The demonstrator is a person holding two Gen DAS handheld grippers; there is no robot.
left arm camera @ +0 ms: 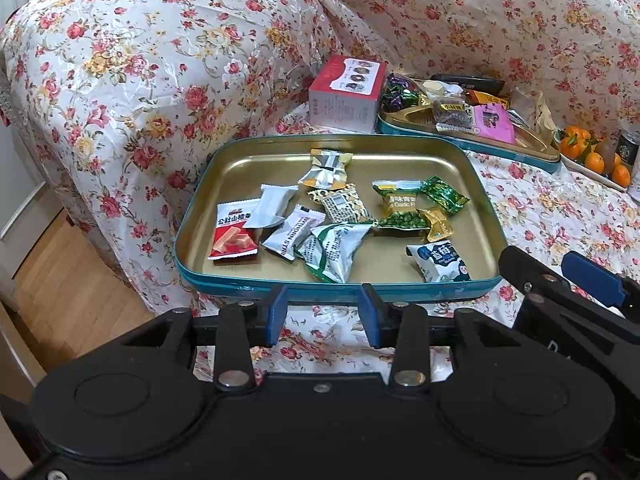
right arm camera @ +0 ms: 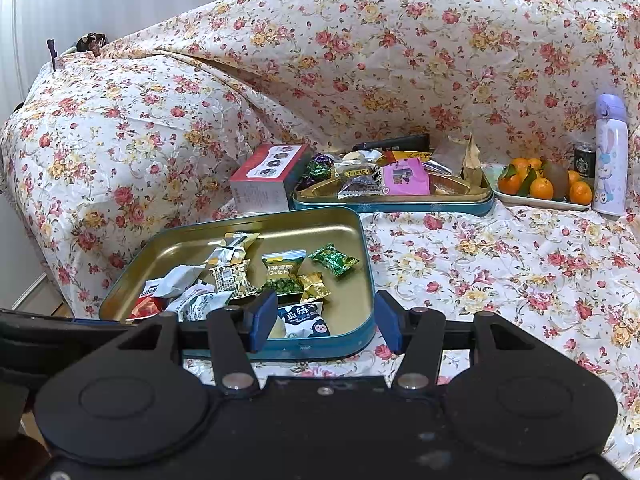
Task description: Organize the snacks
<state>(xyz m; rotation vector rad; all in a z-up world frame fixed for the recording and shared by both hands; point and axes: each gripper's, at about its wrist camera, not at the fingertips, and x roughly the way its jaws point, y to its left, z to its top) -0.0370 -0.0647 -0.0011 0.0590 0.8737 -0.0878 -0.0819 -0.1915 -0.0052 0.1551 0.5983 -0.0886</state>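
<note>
A: Where are the snacks?

B: Most lie loose in the near tin tray [left arm camera: 200,216], gold inside and teal outside, on the flowered cloth [right arm camera: 500,264]. A red packet [left arm camera: 236,232] sits at its left end, a blue-and-white packet [left arm camera: 440,262] at the near right corner, and a green garlic-pea packet [left arm camera: 398,210] between them, further back.

A: And the rest?

B: A second tin tray [right arm camera: 400,200] stands behind, heaped with wrapped sweets and a pink packet [right arm camera: 404,176]. A red-and-white box [right arm camera: 268,176] stands just left of it.

A: The tools?

B: The left tool [left arm camera: 323,312] hovers just in front of the near tray's front wall, fingers spread, nothing between them. The right tool [right arm camera: 326,322] hangs over the tray's near right corner, also spread and empty, its blue pads either side of the blue-and-white packet in the view.

A: Anything further out?

B: A plate of oranges [right arm camera: 540,188], a dark can [right arm camera: 584,160] and a lilac bottle [right arm camera: 610,156] at the far right.
</note>
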